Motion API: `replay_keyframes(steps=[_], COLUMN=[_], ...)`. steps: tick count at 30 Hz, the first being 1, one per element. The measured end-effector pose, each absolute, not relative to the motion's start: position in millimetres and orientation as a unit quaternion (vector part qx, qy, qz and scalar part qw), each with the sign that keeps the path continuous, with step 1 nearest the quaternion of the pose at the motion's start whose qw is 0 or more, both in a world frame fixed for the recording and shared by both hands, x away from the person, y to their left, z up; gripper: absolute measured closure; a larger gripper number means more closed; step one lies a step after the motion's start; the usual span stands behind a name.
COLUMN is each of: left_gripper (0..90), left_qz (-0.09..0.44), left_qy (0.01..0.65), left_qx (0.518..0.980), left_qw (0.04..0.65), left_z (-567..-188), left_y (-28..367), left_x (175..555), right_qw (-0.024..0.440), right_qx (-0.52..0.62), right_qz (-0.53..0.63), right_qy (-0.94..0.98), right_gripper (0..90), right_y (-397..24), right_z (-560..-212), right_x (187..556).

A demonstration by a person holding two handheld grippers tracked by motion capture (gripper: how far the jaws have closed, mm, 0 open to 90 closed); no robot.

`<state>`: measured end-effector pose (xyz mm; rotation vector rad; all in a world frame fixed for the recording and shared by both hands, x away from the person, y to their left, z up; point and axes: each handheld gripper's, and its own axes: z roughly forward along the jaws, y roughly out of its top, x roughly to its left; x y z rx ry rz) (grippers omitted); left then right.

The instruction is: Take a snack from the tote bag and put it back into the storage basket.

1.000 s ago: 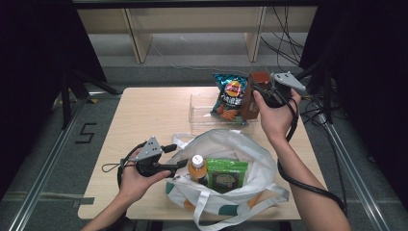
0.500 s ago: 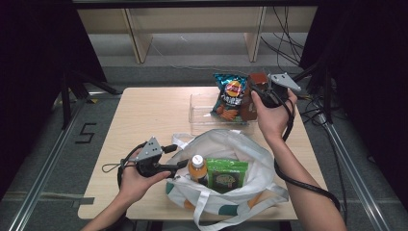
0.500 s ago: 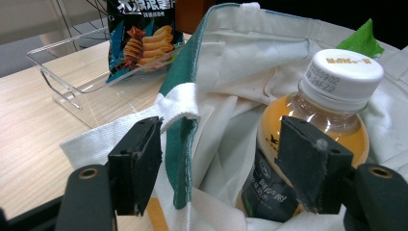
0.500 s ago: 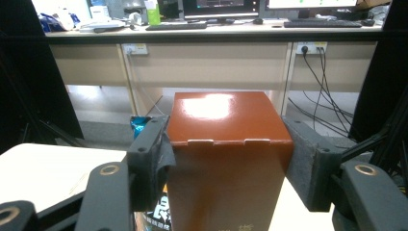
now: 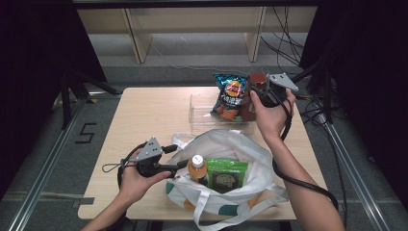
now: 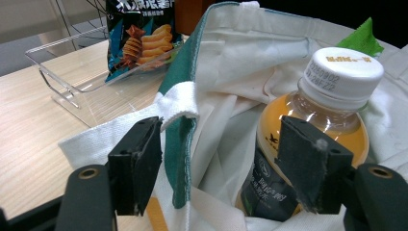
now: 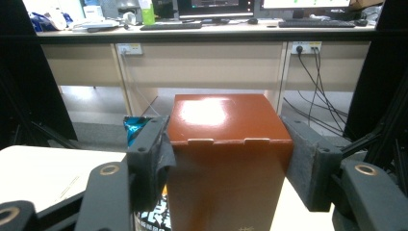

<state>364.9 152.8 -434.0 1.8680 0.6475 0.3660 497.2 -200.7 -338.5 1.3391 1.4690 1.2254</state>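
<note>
A brown carton [image 7: 223, 125] sits between the pads of my right gripper [image 7: 226, 168], which press on both its sides. In the high view that gripper [image 5: 256, 89] holds the carton [image 5: 257, 78] upright at the table's far right, beside a blue chips bag [image 5: 231, 94]. My left gripper [image 5: 177, 157] is at the left rim of a white tote bag [image 5: 240, 149]. Its jaws [image 6: 221, 163] stand wide, with the bag's green-edged rim [image 6: 180, 125] between them and untouched. An orange drink bottle [image 6: 332, 110] with a white cap stands in the bag just beyond the right pad.
The chips bag leans in a clear plastic tray [image 5: 202, 120] behind the tote. A green packet [image 5: 226, 174] lies in the bag beside the bottle [image 5: 197, 167]. The wooden table [image 5: 144, 115] is bare on its left half. Cables trail from both grippers.
My right hand has edged slightly left with the brown carton. The left hand and the bag have stayed put.
</note>
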Motion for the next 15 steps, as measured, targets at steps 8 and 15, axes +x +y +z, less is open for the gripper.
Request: replay_keyframes(steps=[8,15], left_gripper=[31.5,31.5], left_qz=[0.153,0.151], left_qy=[0.272,0.270], left_qx=[0.785,0.785], left_qw=[0.535,0.537], left_z=[-434.1,-434.6], left_y=[152.4,152.1], left_x=[364.8,365.4], right_qw=[0.395,0.395], right_qx=[0.532,0.528], right_qz=[0.473,0.472], right_qy=[0.580,0.586], right_gripper=[39.8,39.8], right_y=[-198.3,-199.0], right_z=[-341.0,-341.3], right_x=[498.3,500.4])
